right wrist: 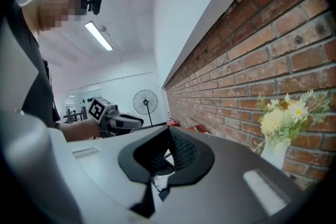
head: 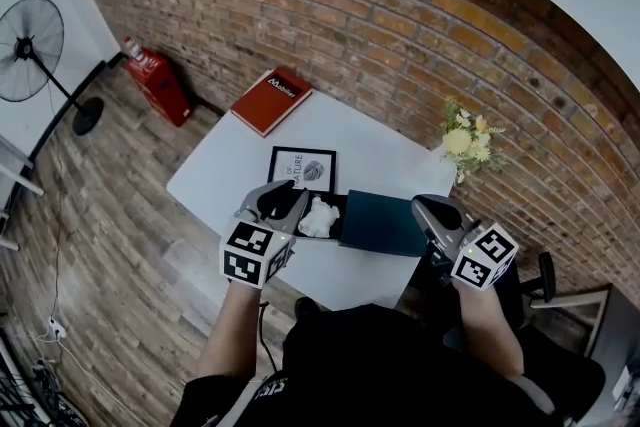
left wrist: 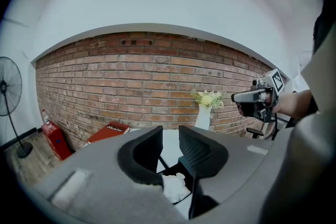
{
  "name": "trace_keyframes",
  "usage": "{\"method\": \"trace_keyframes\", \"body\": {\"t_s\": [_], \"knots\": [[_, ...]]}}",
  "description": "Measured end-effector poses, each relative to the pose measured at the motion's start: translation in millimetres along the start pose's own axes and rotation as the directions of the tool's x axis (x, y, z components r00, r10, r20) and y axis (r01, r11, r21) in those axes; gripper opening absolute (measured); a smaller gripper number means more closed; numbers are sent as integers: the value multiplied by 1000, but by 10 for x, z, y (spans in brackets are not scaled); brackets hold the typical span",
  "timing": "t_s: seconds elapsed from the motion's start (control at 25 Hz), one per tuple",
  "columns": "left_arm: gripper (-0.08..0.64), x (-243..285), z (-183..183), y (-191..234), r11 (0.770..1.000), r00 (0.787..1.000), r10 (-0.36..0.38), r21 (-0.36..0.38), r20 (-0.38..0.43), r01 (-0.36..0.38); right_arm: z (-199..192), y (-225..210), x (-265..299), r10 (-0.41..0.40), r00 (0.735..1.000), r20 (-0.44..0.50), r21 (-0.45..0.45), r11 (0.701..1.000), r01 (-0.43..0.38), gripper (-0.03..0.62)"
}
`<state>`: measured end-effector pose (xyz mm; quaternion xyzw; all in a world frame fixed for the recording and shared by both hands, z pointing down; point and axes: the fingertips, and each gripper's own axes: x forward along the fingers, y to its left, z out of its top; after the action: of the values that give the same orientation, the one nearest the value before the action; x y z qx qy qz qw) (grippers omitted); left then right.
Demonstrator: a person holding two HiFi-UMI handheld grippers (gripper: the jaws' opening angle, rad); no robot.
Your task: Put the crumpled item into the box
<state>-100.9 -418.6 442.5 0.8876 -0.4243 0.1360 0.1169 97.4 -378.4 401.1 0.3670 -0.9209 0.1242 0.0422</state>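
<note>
Crumpled paper (head: 320,215) looks light and squashy, so my parted left tongs (left wrist: 169,135) should pinch its middle gently; right tongs (right wrist: 169,132) closed, empty.

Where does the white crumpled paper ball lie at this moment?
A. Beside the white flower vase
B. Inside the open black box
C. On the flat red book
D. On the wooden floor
B: the head view shows the white crumpled paper ball within the dark walls of the open black box on the white table.
</note>
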Motion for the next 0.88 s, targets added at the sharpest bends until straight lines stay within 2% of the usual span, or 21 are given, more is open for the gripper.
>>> {"method": "trace_keyframes", "body": {"t_s": [0.28,0.48,0.88], "knots": [[50,-19,263,-230,994,991,107,-35,84,-105,232,-181,-262,51,993,104,-59,997,-45,-2],[35,-45,329,-230,984,981,174,-45,90,-171,228,-220,-343,93,989,115,-61,994,-86,-2],[14,-136,359,-263,970,966,240,-54,99,-236,217,-297,-431,121,983,140,-31,993,-118,-2]]}}
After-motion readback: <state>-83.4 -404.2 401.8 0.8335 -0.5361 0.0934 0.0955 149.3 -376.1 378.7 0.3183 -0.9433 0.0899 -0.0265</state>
